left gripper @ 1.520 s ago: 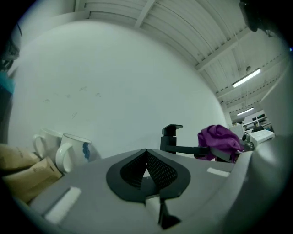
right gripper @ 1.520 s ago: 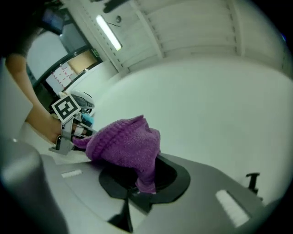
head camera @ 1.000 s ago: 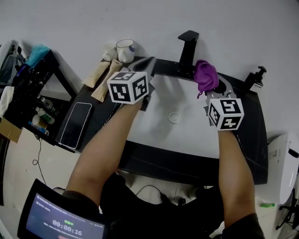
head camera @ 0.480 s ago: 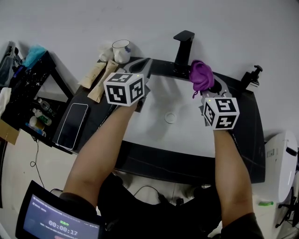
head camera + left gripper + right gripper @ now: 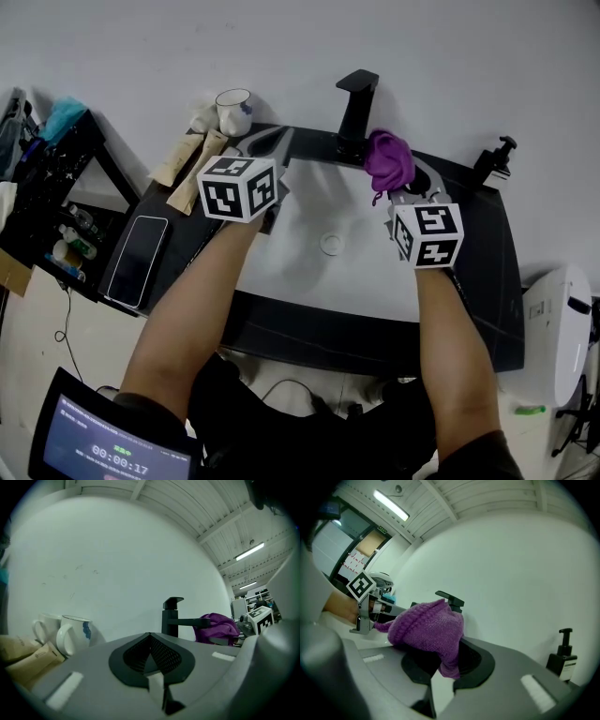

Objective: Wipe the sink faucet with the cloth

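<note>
so, right gripper (image 5: 401, 178): jaws clamped on the purple knit cloth (image 5: 387, 159), which is bunched between the pads with a tail hanging below.
cloth position: over the back of the white sink (image 5: 300, 211), just right of the black faucet (image 5: 354, 105). left gripper view puts it at the spout end; can't tell if they touch.
left gripper (image 5: 274, 142): jaws pressed together, nothing between them. it hangs over the sink's left rear, near the mug (image 5: 232, 111).
mug: white with a blue mark, on the dark counter (image 5: 187, 234) left of the faucet.
soap dispenser (image 5: 494, 161): black, at the right rear; label too small to read.
screen (image 5: 112, 450): bottom left, reads 00:00:17.
phone (image 5: 136, 261): flat on the counter's left end, screen dark.
</note>
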A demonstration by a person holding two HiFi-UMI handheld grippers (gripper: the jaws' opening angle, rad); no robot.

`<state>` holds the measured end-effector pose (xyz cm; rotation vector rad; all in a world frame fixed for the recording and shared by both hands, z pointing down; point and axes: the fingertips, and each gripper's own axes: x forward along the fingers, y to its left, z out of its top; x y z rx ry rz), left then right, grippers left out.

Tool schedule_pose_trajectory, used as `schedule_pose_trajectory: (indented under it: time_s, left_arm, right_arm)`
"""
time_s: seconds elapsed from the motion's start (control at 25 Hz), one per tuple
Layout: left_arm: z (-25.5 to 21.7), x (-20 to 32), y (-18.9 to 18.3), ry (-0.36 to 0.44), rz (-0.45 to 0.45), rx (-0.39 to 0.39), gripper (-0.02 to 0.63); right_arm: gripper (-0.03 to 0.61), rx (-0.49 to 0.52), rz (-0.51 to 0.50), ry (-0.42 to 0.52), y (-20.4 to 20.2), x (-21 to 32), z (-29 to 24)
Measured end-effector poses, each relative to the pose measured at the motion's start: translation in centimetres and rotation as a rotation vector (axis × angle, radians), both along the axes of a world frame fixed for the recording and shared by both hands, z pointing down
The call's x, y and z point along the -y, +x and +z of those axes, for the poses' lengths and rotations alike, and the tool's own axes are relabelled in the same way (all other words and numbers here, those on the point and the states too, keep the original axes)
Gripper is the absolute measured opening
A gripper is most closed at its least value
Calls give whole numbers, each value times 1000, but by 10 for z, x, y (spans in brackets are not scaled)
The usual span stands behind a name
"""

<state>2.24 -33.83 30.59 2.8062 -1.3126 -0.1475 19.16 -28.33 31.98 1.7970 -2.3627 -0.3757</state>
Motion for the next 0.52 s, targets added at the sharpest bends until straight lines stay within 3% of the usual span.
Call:
schedule_pose_trajectory:
  time_s: [0.52]
  left_arm:
    - [0,1,-1,-5,-2,2,17]
  right_arm:
    - [57,-5,-4,1,-3,0,0]
